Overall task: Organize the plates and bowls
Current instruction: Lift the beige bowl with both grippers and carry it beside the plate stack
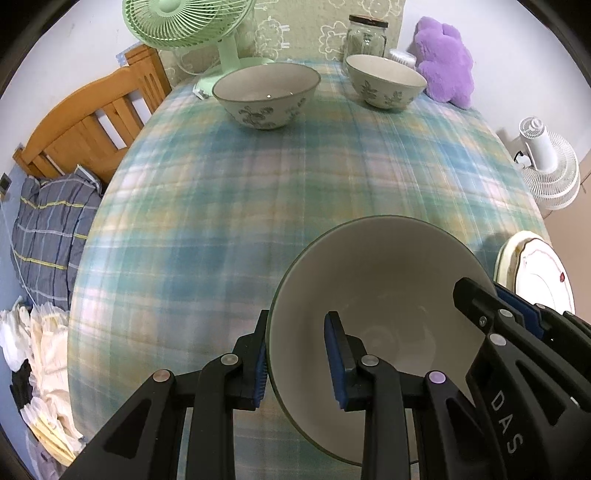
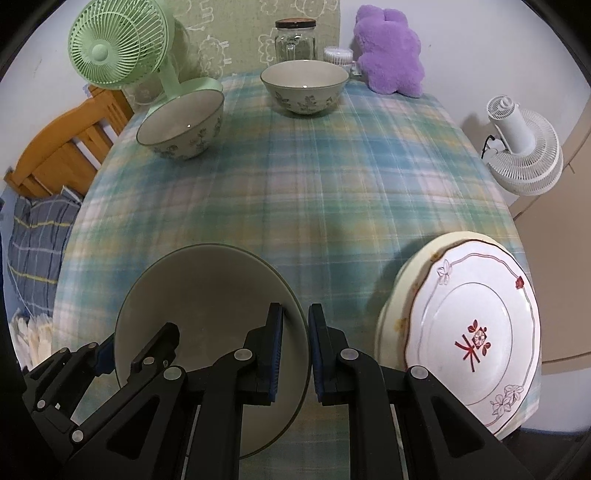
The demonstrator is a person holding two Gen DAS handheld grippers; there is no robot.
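At the near edge of the table (image 1: 240, 221), left wrist view: grips the bowl (image 1: 388, 280) with the left gripper (image 1: 299, 365), jaws set narrow, one pad outside the left wall and one inside. Shows the right gripper (image 1: 487, 293) nipping the opposite rim. Looks like glazed ceramic: stiff, fairly weighty, slick, likely to chip or break if dropped. Suits holds on opposite sides of the rim, as now, with the bowl kept level. Hides the bowl's near rim behind the fingers and its foot altogether, so cannot tell whether resting on the cloth or clear of it. Catches only a sliver of the plates (image 1: 535, 273) at the right edge. Places the far-left bowl (image 1: 266, 96) and far-right bowl (image 1: 386, 83) well apart at the far end, near the fan (image 1: 184, 22) and jar (image 1: 365, 37).

Right wrist view: pinches the bowl's (image 2: 207, 288) right rim in the right gripper (image 2: 295, 354), jaws all but closed with only the thin wall between the pads. Shows the left gripper (image 2: 138, 341) across the bowl, its outer pad half hidden by the rim. Sets the plates (image 2: 476, 332) just beside the bowl, not touching. Leaves the count under the patterned top plate hard to make out.
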